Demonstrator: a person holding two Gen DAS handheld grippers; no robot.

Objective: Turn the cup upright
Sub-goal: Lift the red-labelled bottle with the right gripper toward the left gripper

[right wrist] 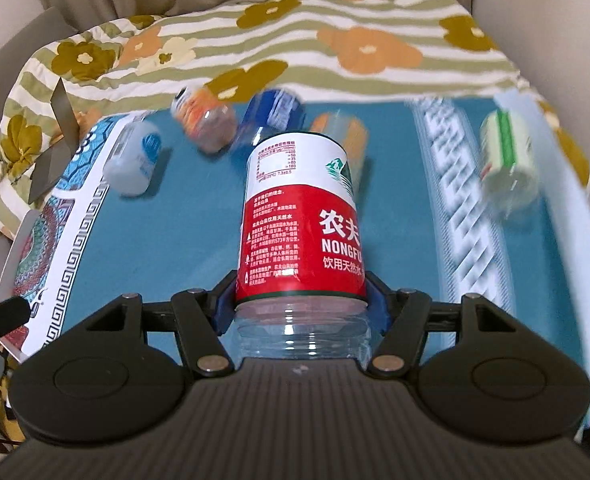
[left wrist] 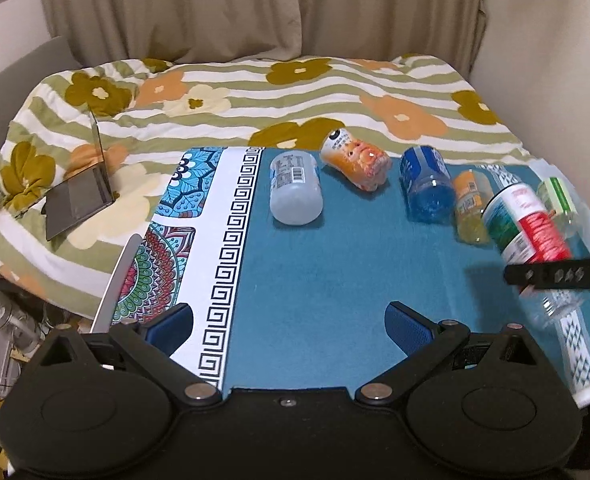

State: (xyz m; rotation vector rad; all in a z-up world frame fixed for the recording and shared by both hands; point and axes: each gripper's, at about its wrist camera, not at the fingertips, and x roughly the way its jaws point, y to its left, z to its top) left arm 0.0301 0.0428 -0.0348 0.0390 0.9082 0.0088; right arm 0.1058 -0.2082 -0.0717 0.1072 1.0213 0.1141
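Observation:
My right gripper (right wrist: 301, 306) is shut on a red, white and green labelled bottle cup (right wrist: 301, 224), held tilted above the teal mat (right wrist: 199, 248). The same cup (left wrist: 525, 226) shows at the right of the left wrist view, with a right finger (left wrist: 555, 275) across it. My left gripper (left wrist: 289, 326) is open and empty, low over the mat (left wrist: 315, 280). Other cut bottle cups lie on their sides along the mat's far edge: a pale one (left wrist: 295, 190), an orange one (left wrist: 355, 160), a blue one (left wrist: 427, 184), a small orange one (left wrist: 471, 204) and a green one (right wrist: 509, 160).
The mat lies on a table against a bed with a flowered quilt (left wrist: 255, 92). An open laptop (left wrist: 83, 188) rests on the quilt at the left. Curtains (left wrist: 255, 4) hang behind. A patterned white border (left wrist: 215, 260) runs along the mat's left side.

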